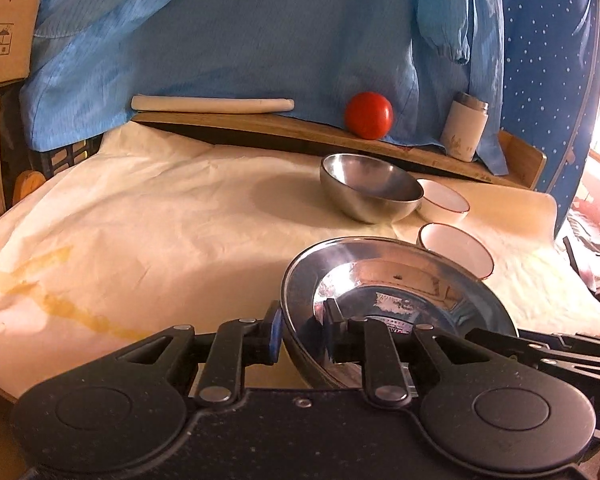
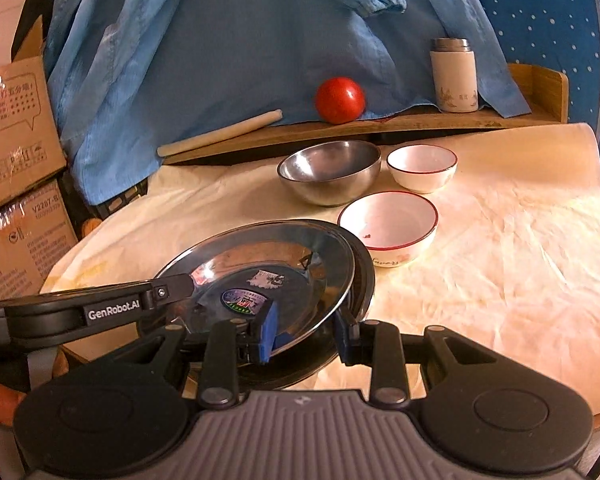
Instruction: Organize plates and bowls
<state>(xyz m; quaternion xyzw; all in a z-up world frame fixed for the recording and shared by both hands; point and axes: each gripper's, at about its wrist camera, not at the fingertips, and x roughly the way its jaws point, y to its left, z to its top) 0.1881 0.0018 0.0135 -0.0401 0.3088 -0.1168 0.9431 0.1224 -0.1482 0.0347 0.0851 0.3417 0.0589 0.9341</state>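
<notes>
A shiny steel plate (image 1: 400, 292) is tilted in front of me; my left gripper (image 1: 302, 334) is shut on its near rim. In the right wrist view two stacked steel plates (image 2: 300, 256) show. My right gripper (image 2: 306, 334) straddles the near rim of the plates, jaws slightly apart; the left gripper's arm (image 2: 100, 312) comes in from the left onto the top plate. Behind stand a steel bowl (image 2: 328, 176) (image 1: 370, 188) and two white red-rimmed bowls (image 2: 388, 224) (image 2: 422, 168), also in the left wrist view (image 1: 456, 250) (image 1: 444, 200).
A cream cloth (image 2: 500, 260) covers the table. A wooden shelf (image 2: 380, 126) at the back holds a red tomato (image 2: 340, 100), a white flask (image 2: 454, 76) and a rolling pin (image 2: 220, 134). Blue fabric hangs behind. Cardboard boxes (image 2: 16, 120) stand left.
</notes>
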